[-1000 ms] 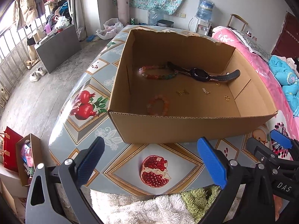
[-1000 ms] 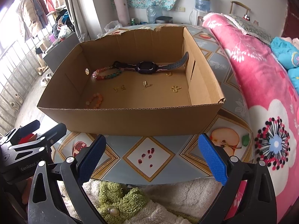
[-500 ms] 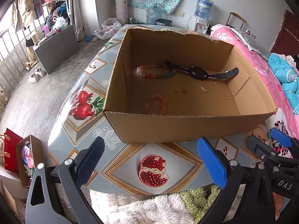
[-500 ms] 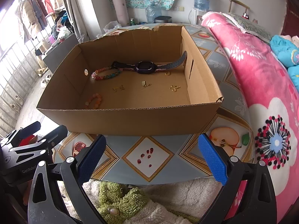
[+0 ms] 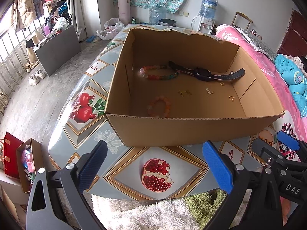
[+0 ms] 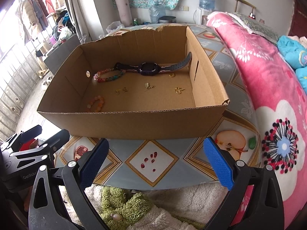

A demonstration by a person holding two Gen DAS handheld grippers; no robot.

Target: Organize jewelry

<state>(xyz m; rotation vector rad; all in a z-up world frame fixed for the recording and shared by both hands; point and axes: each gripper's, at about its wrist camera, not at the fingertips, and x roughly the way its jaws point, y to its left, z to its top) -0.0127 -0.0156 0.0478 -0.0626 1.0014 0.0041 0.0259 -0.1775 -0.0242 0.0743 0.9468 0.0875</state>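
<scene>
While I hold both blue-padded grippers, left (image 5: 155, 164) and right (image 6: 157, 162), wide apart and empty before the open brown cardboard box (image 6: 134, 122), nothing is gripped. Inside lie a dark wristwatch (image 6: 150, 69), two beaded bracelets (image 6: 108, 75) and small gold pieces (image 6: 178, 90).

Left hand-held gripper (image 5: 154, 167) hangs wide open over the fruit-print bench (image 5: 92, 130), just short of the cardboard box (image 5: 191, 132). Inside: a dark watch (image 5: 204, 74), multicolour bead bracelet (image 5: 160, 74), orange bead bracelet (image 5: 159, 106), few tiny gold bits (image 5: 184, 92).
</scene>
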